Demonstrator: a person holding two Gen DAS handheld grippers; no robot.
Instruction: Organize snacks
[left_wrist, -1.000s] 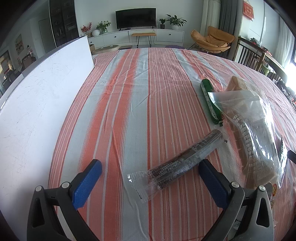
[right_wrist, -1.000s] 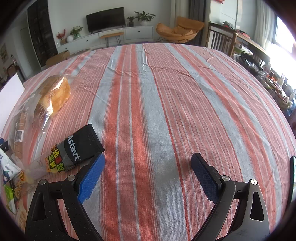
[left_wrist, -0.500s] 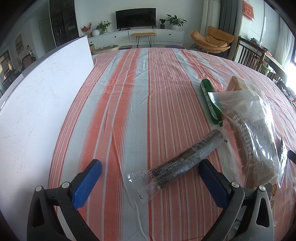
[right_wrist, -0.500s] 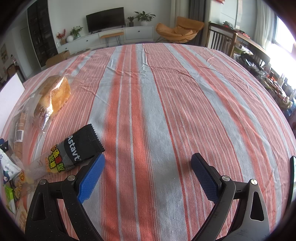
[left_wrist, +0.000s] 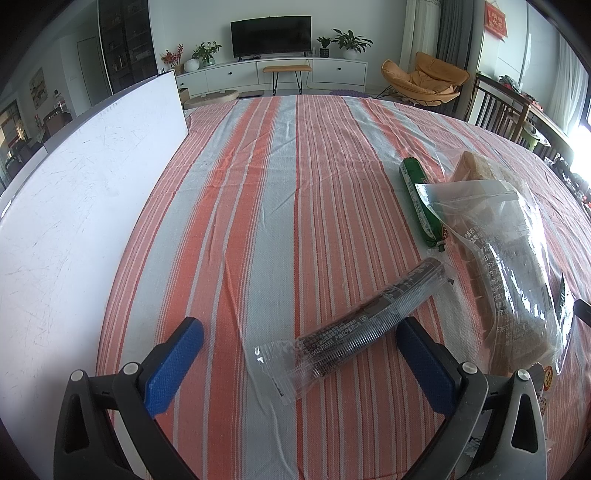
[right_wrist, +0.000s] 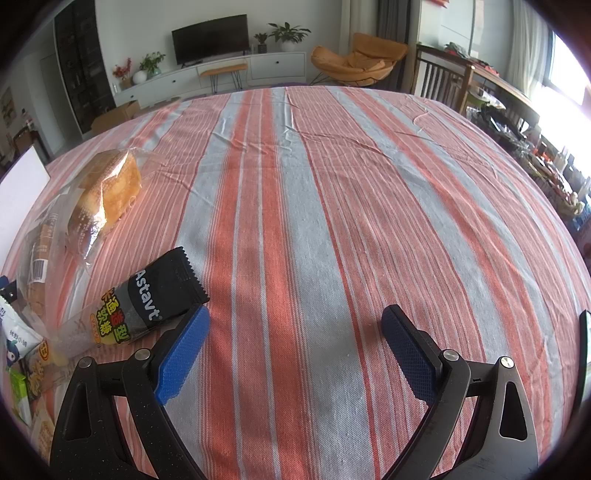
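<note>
Orange-and-grey striped tablecloth, white board at left, television beyond

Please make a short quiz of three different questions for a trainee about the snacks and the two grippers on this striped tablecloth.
1. True or false: the left gripper is shut on the dark snack stick in clear wrap.
2. Which lies nearest the right gripper? A) green sausage B) black Astavt packet C) bagged bread loaf
3. Fill in: left of the striped tablecloth stands a ____ board.

Key: 1 false, both grippers are open and empty; 2 B; 3 white.
</note>
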